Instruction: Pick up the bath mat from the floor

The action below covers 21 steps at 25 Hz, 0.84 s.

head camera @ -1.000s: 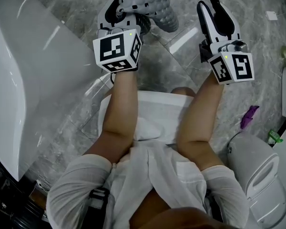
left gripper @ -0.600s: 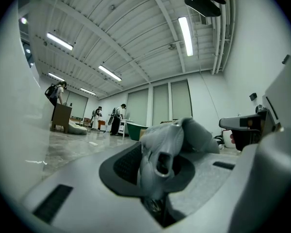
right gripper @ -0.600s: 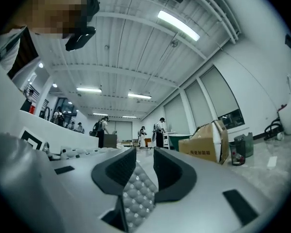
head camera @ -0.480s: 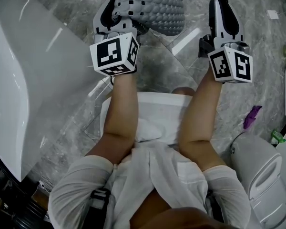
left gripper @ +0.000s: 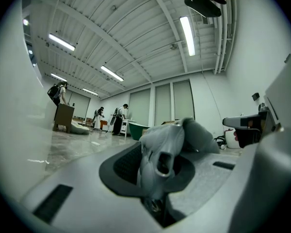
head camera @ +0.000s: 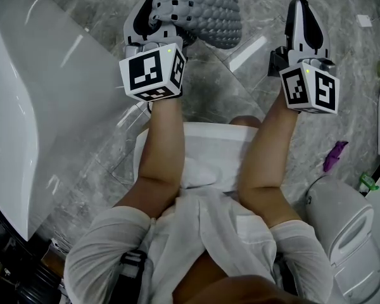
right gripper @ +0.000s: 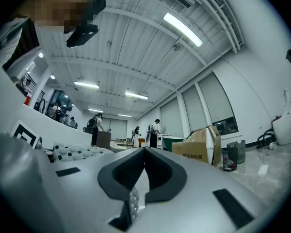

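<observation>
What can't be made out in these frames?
Head view: the top edge cuts off the far part of the bath mat; full extent unknown.
Head view: whether the mat hangs clear of the floor cannot be told from above.
Left gripper view: only a fold pinched in the left gripper shows; the gripper's body hides the rest.
Head view: purple thing on the floor, too small to identify.
</observation>
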{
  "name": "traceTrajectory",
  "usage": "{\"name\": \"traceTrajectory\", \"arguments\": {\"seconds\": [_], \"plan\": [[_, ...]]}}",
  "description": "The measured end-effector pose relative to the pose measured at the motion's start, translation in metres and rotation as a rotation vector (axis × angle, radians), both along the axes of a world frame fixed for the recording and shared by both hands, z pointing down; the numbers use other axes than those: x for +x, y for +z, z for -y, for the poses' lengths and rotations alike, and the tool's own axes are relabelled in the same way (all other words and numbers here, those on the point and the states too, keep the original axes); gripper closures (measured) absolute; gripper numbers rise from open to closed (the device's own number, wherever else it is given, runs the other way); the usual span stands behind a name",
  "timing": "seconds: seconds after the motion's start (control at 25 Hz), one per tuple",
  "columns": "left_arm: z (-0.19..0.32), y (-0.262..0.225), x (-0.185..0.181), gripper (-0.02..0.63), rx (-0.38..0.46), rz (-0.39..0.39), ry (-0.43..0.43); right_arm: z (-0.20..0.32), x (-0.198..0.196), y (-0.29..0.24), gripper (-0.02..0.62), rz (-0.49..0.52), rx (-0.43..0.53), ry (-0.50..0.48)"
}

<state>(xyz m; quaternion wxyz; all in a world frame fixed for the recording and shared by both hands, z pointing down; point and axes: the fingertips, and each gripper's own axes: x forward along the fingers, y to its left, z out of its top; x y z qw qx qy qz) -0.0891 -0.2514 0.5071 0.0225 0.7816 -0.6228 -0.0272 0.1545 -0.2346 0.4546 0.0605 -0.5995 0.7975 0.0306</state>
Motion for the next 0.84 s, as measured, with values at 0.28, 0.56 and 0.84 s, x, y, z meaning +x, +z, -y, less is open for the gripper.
{"name": "traceTrajectory", "arguments": {"seconds": [0.28, 0.56, 0.84], "plan": [[0.0011, 0.0009, 0.0006, 0.549, 0.002, 0.002, 0.002, 0.0023, -0.0005, 0.0013, 0.569, -0.003, -0.002, -0.001], [0.0004, 0.0010, -0.0016, 0.549, 0.005, -0.004, -0.005, 0.0021, 0.0003, 0.0028, 0.569, -0.010, -0.004, 0.001], [-0.0022, -0.0008, -0.0005, 0.549, 0.008, -0.004, -0.005, 0.0010, 0.0003, 0.0014, 0.569, -0.008, -0.003, -0.003]]}}
